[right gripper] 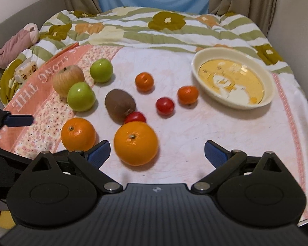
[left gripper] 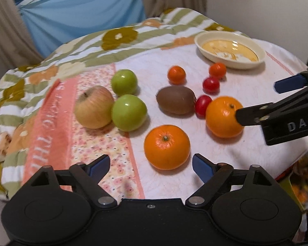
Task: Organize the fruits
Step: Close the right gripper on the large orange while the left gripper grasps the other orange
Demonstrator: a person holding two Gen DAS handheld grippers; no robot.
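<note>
Oranges [left gripper: 167,146], green apples [left gripper: 129,112], a kiwi [left gripper: 176,100] and cherry tomatoes [left gripper: 203,106] lie loose beside a cream bowl [left gripper: 201,41]; left gripper [left gripper: 151,167] and right gripper [right gripper: 157,153] jaws both stand apart, holding nothing.

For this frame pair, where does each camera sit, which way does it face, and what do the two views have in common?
Left wrist: on the left gripper, looking down and forward over the near orange to the apples; its own open blue-padded fingers show below, the right gripper's fingers at the right edge.
Right wrist: on the right gripper, looking down and forward over the big orange toward the bowl; its own open fingers show, the left gripper's at the left edge.
Shared: the same cloth-covered table, kiwi, fruits and empty bowl.
</note>
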